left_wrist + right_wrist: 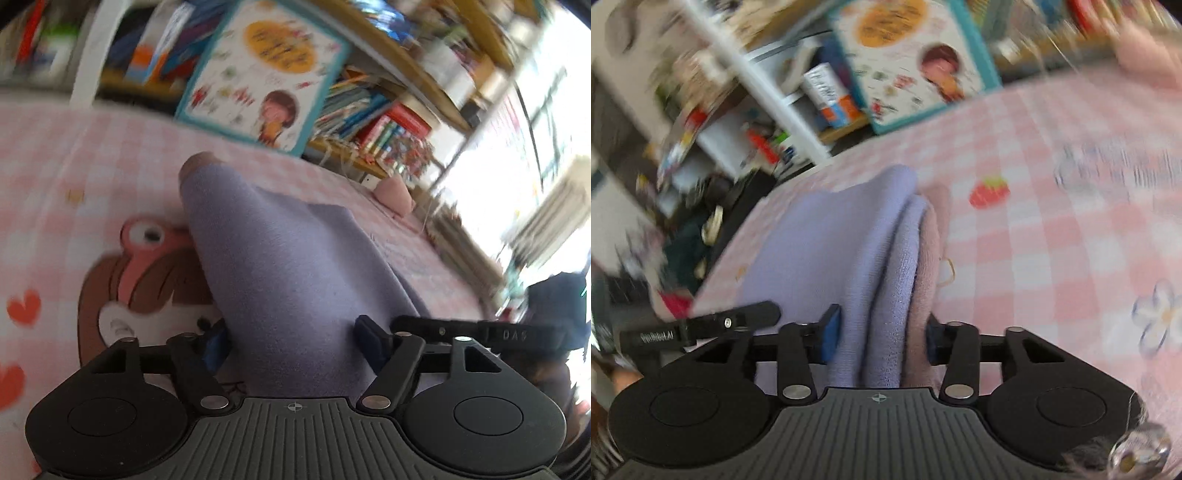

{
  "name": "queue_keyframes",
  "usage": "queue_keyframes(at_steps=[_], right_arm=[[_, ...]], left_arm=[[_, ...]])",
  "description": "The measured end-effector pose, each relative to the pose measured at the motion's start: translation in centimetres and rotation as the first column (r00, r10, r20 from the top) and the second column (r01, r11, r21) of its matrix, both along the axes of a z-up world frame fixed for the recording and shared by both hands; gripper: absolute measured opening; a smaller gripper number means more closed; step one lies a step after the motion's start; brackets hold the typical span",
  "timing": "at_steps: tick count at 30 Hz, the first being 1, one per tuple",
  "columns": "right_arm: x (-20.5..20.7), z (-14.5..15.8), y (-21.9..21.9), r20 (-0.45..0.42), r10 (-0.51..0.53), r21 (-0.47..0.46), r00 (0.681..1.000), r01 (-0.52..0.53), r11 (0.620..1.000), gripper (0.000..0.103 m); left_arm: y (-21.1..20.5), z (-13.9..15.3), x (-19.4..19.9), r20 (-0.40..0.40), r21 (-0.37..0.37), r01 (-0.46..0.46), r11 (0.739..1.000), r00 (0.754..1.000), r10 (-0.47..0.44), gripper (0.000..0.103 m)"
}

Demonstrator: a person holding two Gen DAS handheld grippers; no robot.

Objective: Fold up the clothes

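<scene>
A lilac knit garment (280, 266) with a dusty pink lining lies on a pink checked bedsheet (92, 155). In the left wrist view it runs from between my left gripper's (291, 343) blue pads away to a rounded end. The jaws stand wide with cloth filling the gap; a firm grip cannot be told. In the right wrist view, stacked folds of the lilac garment (857, 251) and its pink layer (929, 240) pass between the blue pads of my right gripper (882, 338), which press against both sides of the bundle. Both views are blurred.
The sheet bears a cartoon girl print (147, 280), a strawberry (990, 192) and flowers (1160, 317). A large picture book (266, 74) leans on crowded bookshelves (388, 125) beyond the bed. A bright window (535, 155) is at right. Clutter sits on the floor (698, 229) off the bed's left edge.
</scene>
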State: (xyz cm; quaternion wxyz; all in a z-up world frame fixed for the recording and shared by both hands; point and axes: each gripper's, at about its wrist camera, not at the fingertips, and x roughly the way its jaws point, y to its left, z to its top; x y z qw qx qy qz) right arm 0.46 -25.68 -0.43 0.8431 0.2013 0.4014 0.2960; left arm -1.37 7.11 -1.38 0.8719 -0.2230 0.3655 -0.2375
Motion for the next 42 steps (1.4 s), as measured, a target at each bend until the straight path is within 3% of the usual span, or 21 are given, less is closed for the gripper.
queue_keyframes(at_steps=[4, 7, 9, 13, 18, 30, 42], right_arm=[[0.4, -0.7, -0.4, -0.036, -0.013, 0.059, 0.999, 0.015, 0.998, 0.049], [0.7, -0.5, 0.0, -0.027, 0.002, 0.061, 1.000, -0.001, 0.998, 0.037], [0.2, 0.2, 0.4, 0.032, 0.016, 0.023, 0.999, -0.017, 1.000, 0.031], [-0.9, 1.8, 1.6, 0.153, 0.043, -0.068, 0.987, -0.033, 0.997, 0.028], [-0.2, 2.9, 2.4, 0.208, 0.059, -0.086, 0.976, -0.042, 0.995, 0.028], [7.7, 4.9, 6.6, 0.226, 0.076, -0.092, 0.971, -0.056, 0.994, 0.029], [15.1, 5.0, 9.2, 0.228, 0.005, -0.127, 0.974, 0.024, 0.992, 0.029]], left_arm=[[0.2, -0.5, -0.1, 0.008, -0.029, 0.000, 1.000, 1.000, 0.000, 0.073], [-0.2, -0.1, -0.3, 0.033, -0.003, -0.002, 1.000, 0.999, 0.002, 0.066], [-0.4, 0.1, -0.5, 0.049, 0.015, -0.004, 1.000, 0.999, 0.003, 0.062], [-1.0, 1.3, -1.1, 0.113, 0.079, -0.009, 0.997, 0.994, 0.000, 0.060], [0.0, 2.4, -0.1, 0.144, 0.080, -0.017, 0.997, 0.990, 0.005, 0.060], [3.6, 4.6, 7.5, 0.159, 0.086, -0.073, 0.994, 0.986, 0.058, 0.061], [4.7, 3.8, 15.8, 0.145, 0.111, -0.115, 0.987, 0.985, 0.098, 0.061]])
